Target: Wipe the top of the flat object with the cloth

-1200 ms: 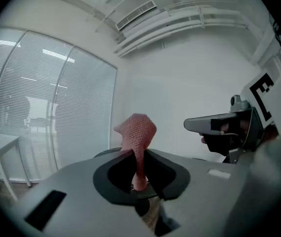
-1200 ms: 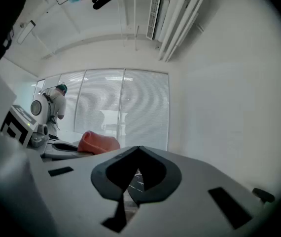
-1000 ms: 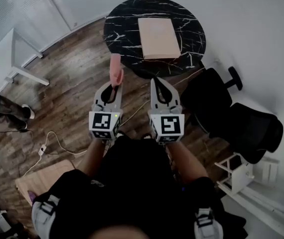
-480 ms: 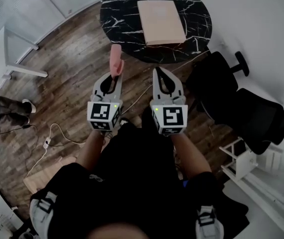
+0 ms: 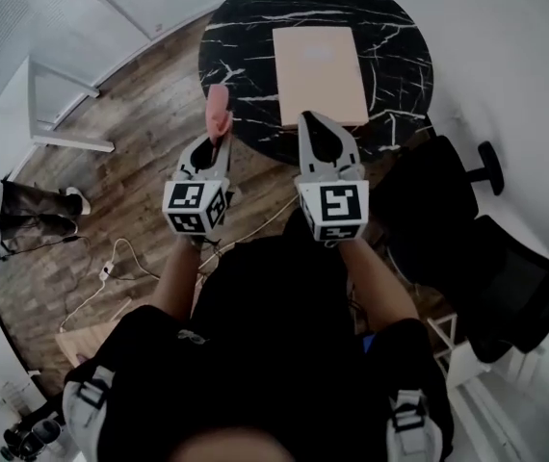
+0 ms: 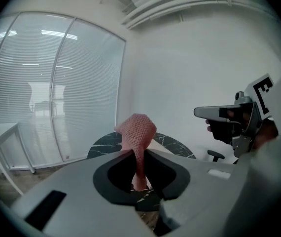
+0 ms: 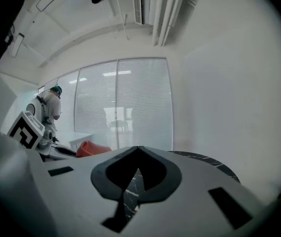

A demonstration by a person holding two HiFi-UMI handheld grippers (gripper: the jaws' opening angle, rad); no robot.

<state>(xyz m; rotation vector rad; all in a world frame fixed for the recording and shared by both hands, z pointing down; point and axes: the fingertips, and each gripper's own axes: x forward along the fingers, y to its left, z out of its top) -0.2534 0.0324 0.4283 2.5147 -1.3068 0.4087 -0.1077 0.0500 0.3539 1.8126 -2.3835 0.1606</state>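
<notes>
Pink knit cloth point(image 5: 219, 114), likely soft, light, floppy; left tongs point(image 5: 218, 144) pinch its lower end; right tongs point(image 5: 314, 119) closed, empty; flat object point(image 5: 319, 73) at 2 o'clock from cloth.

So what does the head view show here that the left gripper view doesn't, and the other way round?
Only the head view: the person's body, the white cable on the floor, and the whole top of the tan board. Only the left gripper view: the ceiling ducts, and a close look at the left gripper shut on the pink cloth. Both: the cloth, the black marble table, and the right gripper, shut and empty.
</notes>
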